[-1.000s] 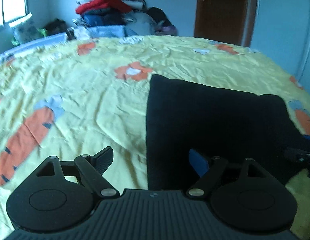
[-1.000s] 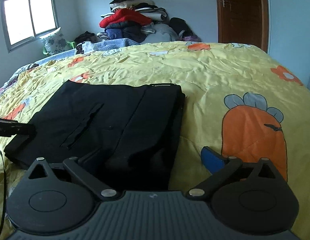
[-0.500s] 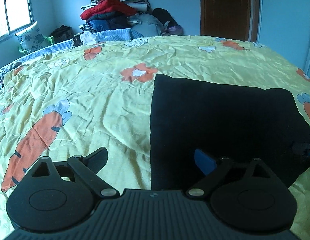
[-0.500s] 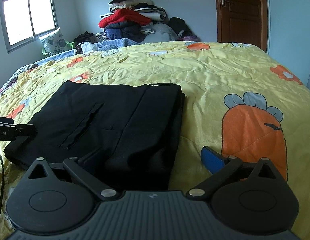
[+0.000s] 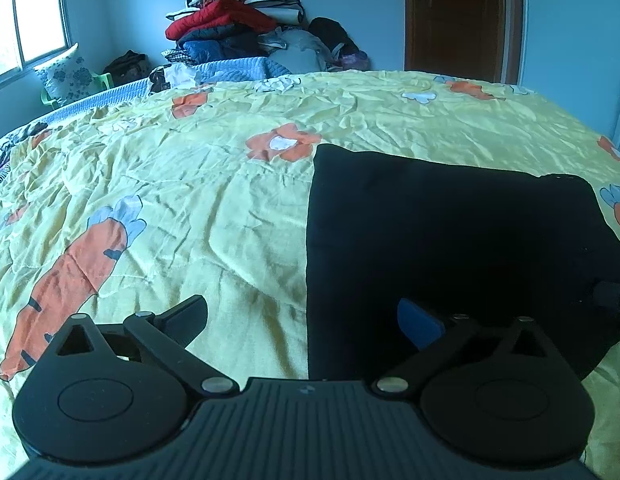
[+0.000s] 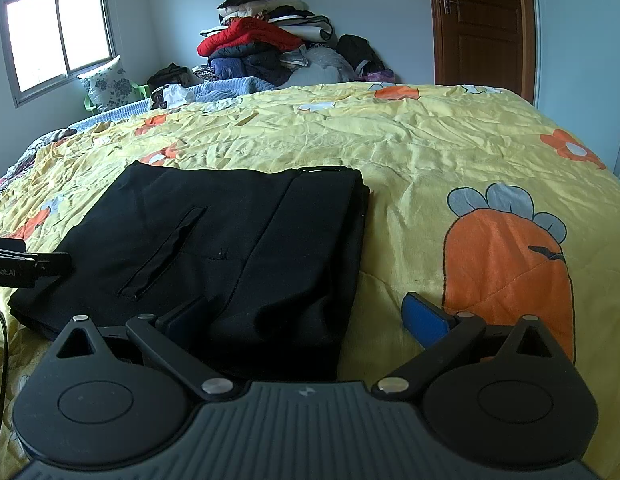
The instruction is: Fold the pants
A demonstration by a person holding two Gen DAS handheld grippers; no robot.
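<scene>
pants (image 6: 229, 248): lying folded on the bedspread (image 6: 410, 148)
left gripper (image 5: 305, 316): jaws just been opening, now spread wide, gripping nothing
right gripper (image 6: 305, 316): spread, hovering over pants edge

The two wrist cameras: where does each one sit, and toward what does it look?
Left wrist: sits on the left tool, looks down over the yellow bedspread and the left edge of the black pants; its own open fingers show, and the right tool's tip at the right border.
Right wrist: sits on the right tool, looks over the pants' right part; its open fingers show, and the left tool at the left border.
Shared: pants, bedspread, clothes pile, door, window.
</scene>
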